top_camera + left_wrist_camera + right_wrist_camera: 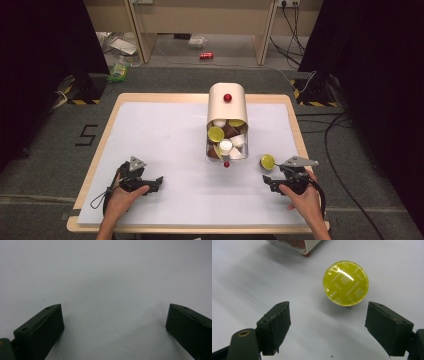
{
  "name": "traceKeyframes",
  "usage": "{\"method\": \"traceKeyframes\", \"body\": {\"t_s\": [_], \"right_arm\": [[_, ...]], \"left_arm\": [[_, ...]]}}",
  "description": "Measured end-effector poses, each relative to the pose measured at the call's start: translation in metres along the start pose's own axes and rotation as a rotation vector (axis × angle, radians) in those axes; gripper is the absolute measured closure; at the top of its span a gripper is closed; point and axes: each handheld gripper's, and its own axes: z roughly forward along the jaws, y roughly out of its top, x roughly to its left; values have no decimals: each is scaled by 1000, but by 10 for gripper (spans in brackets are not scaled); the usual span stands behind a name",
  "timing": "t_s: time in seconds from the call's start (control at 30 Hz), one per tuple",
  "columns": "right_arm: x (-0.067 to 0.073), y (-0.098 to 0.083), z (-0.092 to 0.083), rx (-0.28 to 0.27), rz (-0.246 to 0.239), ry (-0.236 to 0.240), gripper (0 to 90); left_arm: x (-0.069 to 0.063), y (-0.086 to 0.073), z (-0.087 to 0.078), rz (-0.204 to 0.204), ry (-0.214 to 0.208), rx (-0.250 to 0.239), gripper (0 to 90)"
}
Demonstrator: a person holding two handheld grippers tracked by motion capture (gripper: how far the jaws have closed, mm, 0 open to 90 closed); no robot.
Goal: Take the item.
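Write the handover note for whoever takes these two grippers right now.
Left gripper: open, nothing between its jaws, low over the bare white table top.
Right gripper: open, facing the yellow-lidded coffee capsule, not touching it.
That capsule lies alone on the table top, right of the white capsule container, which holds more capsules, some with yellow lids.
Done: one capsule lies outside the container.
Left: probably grasp the loose capsule; where it goes next is unclear.

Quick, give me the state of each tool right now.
Left tool: open, nothing between its jaws, over the white mat.
Right tool: open, holding nothing; the yellow capsule lies just ahead of its jaws, apart from them.
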Motion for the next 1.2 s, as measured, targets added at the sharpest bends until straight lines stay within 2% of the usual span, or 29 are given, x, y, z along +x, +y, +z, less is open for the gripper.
{"method": "traceKeyframes", "body": {"t_s": [0.27, 0.93, 1.2], "right_arm": [[5, -10, -4, 5, -20, 3, 207], [8, -30, -10, 31, -32, 2, 202], [13, -45, -20, 46, -50, -10, 189]], "left_arm": [[0, 0, 0, 0, 0, 0, 10], [0, 0, 0, 1, 1, 0, 10], [0, 0, 0, 3, 2, 2, 9]]}}
